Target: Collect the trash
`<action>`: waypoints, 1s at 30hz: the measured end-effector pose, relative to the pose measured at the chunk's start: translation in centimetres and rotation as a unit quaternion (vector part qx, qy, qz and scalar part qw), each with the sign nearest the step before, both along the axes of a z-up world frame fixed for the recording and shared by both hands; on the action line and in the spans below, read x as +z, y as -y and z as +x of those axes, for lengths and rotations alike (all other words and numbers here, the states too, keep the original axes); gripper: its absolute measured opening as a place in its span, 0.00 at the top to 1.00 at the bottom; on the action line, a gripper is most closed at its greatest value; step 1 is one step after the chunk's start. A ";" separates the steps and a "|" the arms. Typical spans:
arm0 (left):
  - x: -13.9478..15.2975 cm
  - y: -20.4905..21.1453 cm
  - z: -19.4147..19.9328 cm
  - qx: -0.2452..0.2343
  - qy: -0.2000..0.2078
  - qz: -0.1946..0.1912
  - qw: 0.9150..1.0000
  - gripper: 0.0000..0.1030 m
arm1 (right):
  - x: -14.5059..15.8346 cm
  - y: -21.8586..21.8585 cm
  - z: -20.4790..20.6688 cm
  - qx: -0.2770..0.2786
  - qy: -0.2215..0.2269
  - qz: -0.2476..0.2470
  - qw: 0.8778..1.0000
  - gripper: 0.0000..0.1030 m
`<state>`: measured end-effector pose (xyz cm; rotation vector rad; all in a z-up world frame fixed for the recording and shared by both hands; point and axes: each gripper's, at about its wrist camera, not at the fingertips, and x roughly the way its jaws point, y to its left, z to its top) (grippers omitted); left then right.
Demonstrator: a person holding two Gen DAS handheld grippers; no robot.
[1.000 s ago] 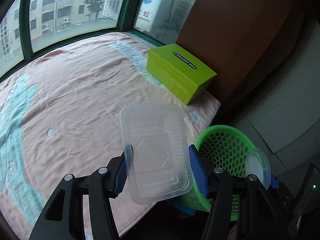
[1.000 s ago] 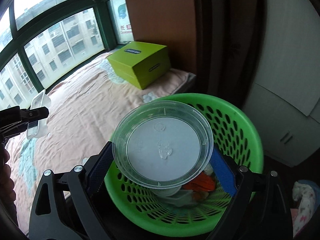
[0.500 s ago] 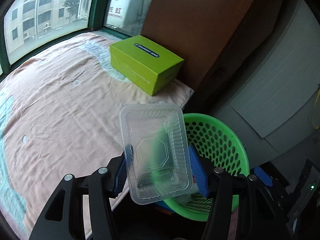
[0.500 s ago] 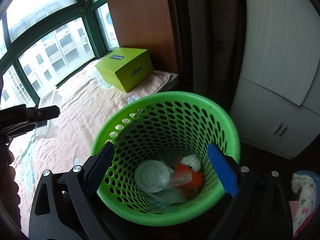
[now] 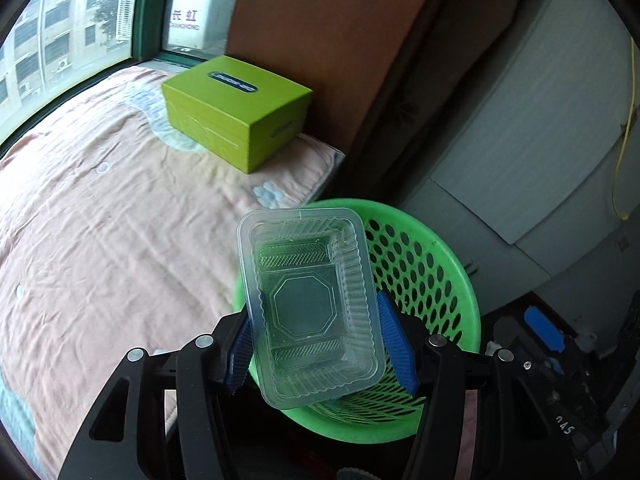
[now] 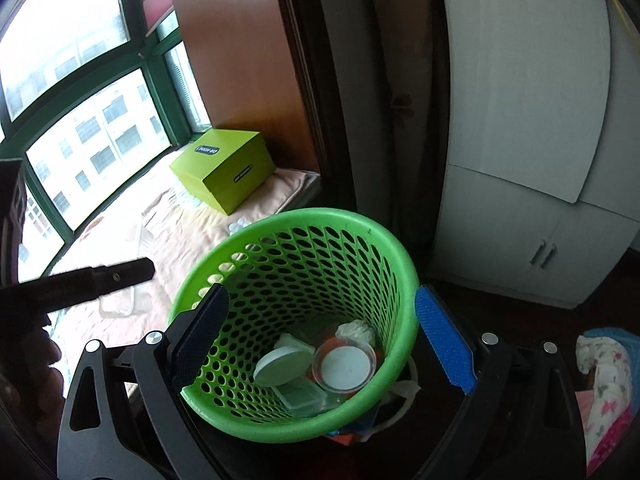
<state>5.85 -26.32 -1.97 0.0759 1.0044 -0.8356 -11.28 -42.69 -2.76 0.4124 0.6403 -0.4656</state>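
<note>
The left gripper (image 5: 316,344) clamps a clear plastic tray (image 5: 310,304) between its blue pads, poised over the near rim of the green basket (image 5: 448,276). The right gripper (image 6: 320,336) hangs spread and empty above the basket (image 6: 372,232), where trash already lies. This looks like the drop-off step: next, carry the tray over the opening and let go.

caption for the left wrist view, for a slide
Left gripper holds a clear plastic tray above the green perforated basket, beside a bed with a lime-green box.

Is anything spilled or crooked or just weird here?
Nothing is spilled. The clear rectangular plastic tray sits tilted in the left gripper, over the green perforated plastic basket. Some paper and plastic scraps lie outside the basket's base.
</note>
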 end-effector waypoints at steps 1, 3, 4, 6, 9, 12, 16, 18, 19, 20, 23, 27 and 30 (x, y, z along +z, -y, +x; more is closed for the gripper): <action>-0.1 0.2 -0.1 -0.004 -0.001 0.001 1.000 0.46 | 0.1 0.0 -0.1 -0.001 0.001 0.000 1.000 0.10; -0.3 0.6 -0.5 -0.009 0.001 0.003 1.000 0.45 | 0.1 0.1 -0.1 0.000 0.004 0.001 1.000 0.10; -0.4 0.6 -0.6 -0.011 0.001 0.003 1.000 0.40 | 0.1 0.1 -0.1 0.000 0.004 0.001 1.000 0.10; -0.4 0.7 -0.7 -0.010 0.000 0.003 1.000 0.34 | 0.2 0.1 -0.1 0.001 0.005 0.001 1.000 0.10; -0.4 0.4 -0.7 -0.009 -0.001 0.001 1.000 0.29 | 0.3 0.0 0.0 0.005 0.006 0.001 1.000 0.10; 0.0 -0.3 -0.6 -0.001 0.006 0.000 1.000 0.25 | 0.4 -0.3 0.3 0.012 0.007 0.000 1.000 0.10; 0.8 -1.6 -0.3 0.013 0.026 0.001 1.000 0.22 | 0.6 -1.1 1.1 0.025 0.008 -0.003 1.000 0.10; 1.2 -2.4 -0.1 0.023 0.038 0.006 0.999 0.21 | 0.7 -1.6 1.5 0.032 0.007 -0.006 0.999 0.10; 1.4 -2.7 0.0 0.028 0.044 0.007 0.999 0.20 | 0.8 -1.8 1.7 0.037 0.008 -0.007 0.999 0.10; 1.6 -3.1 0.1 0.034 0.050 0.010 0.998 0.19 | 0.9 -2.1 1.9 0.040 0.009 -0.009 0.999 0.10; 2.2 -4.3 0.6 0.052 0.067 0.015 0.996 0.17 | 1.3 -3.0 2.7 0.056 0.010 -0.015 0.998 0.10; 2.8 -6.1 1.1 0.076 0.081 0.015 0.994 0.14 | 2.0 -4.2 3.8 0.074 0.014 -0.024 0.997 0.10; 3.2 -7.5 1.5 0.094 0.092 0.015 0.991 0.13 | 2.4 -5.1 4.7 0.089 0.016 -0.027 0.996 0.10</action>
